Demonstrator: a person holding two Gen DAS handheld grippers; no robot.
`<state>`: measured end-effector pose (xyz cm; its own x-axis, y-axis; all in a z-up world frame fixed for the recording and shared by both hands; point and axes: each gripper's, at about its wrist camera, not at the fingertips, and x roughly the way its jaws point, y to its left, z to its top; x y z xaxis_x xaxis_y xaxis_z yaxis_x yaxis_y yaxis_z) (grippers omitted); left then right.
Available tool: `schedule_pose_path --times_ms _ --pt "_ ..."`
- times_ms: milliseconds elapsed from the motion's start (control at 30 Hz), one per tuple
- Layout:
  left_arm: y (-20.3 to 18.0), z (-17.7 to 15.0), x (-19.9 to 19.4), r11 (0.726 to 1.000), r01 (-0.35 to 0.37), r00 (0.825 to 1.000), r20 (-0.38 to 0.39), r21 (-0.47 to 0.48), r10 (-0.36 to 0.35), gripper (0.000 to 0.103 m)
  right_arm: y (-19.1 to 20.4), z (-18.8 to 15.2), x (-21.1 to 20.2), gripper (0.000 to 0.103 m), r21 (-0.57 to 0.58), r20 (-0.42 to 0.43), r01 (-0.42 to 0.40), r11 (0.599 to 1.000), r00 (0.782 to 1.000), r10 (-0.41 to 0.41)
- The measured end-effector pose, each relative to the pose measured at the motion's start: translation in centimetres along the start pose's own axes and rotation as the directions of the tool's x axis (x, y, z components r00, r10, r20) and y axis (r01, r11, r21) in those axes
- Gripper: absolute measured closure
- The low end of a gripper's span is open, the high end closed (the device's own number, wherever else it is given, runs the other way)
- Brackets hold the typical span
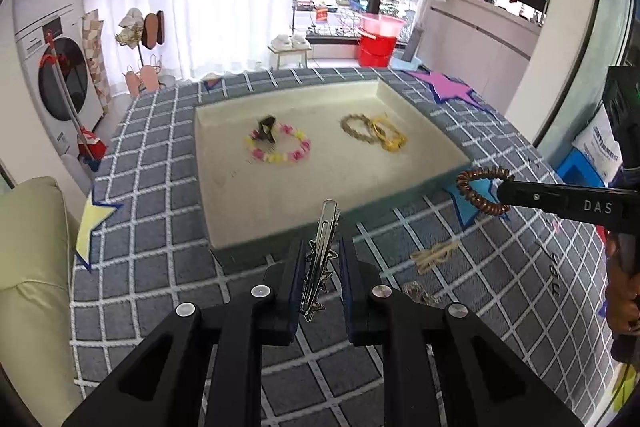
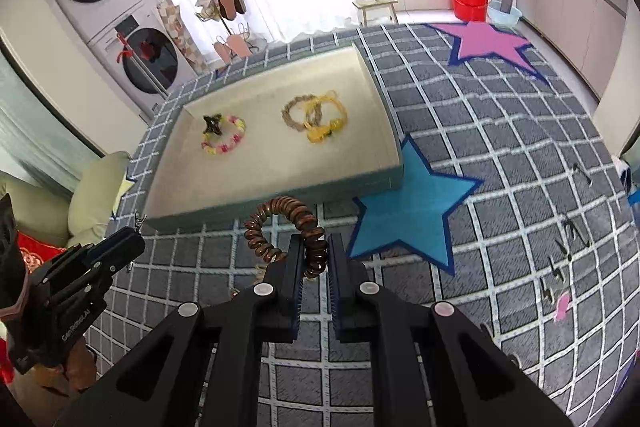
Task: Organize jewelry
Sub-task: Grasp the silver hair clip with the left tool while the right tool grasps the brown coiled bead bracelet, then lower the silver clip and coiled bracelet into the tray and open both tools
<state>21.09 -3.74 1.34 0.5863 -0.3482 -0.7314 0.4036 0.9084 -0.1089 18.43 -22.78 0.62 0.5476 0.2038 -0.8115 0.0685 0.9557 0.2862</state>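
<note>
pointing toward the tray [image 1: 420,183], silver hair clip [image 1: 322,247] lengthwise in left tool [image 1: 320,267]

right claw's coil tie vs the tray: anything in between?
Right wrist view: only bare checked cloth lies between the brown coil tie in the right claw and the tray's near wall.

Silver hair clip [image 1: 322,251] upright btwn left fingers, brown coil bracelet [image 2: 294,227] in right fingers, cream tray [image 1: 424,131] w/ bracelets.

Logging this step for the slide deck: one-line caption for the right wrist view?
Right gripper carries a brown spiral hair tie toward the cream tray.
</note>
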Motion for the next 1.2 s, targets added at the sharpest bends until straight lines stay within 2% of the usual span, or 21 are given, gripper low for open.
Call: schedule_pose_path --times_ms 300,600,933,1200 --pt "1.8 3.3 0.3 0.998 -0.021 0.999 0.04 -0.053 0.023 0.072 1.3 3.6 0.3 0.09 -0.021 0.033 0.001 1.0 0.999 0.0" --pt "3.3 7.1 2.5 0.997 -0.035 0.998 0.046 -0.073 0.038 0.072 1.7 7.9 3.1 0.09 -0.019 0.03 0.019 1.0 0.999 -0.019" --pt "4.6 8.9 7.5 0.992 -0.069 0.997 -0.023 -0.104 0.067 0.072 1.3 11.4 8.0 0.09 0.006 0.007 0.038 0.999 0.999 -0.038" --pt "4.7 8.4 11.0 0.99 -0.096 0.993 -0.085 -0.1 0.087 0.072 0.7 11.3 11.0 0.09 0.018 -0.019 0.058 0.998 0.998 -0.058"
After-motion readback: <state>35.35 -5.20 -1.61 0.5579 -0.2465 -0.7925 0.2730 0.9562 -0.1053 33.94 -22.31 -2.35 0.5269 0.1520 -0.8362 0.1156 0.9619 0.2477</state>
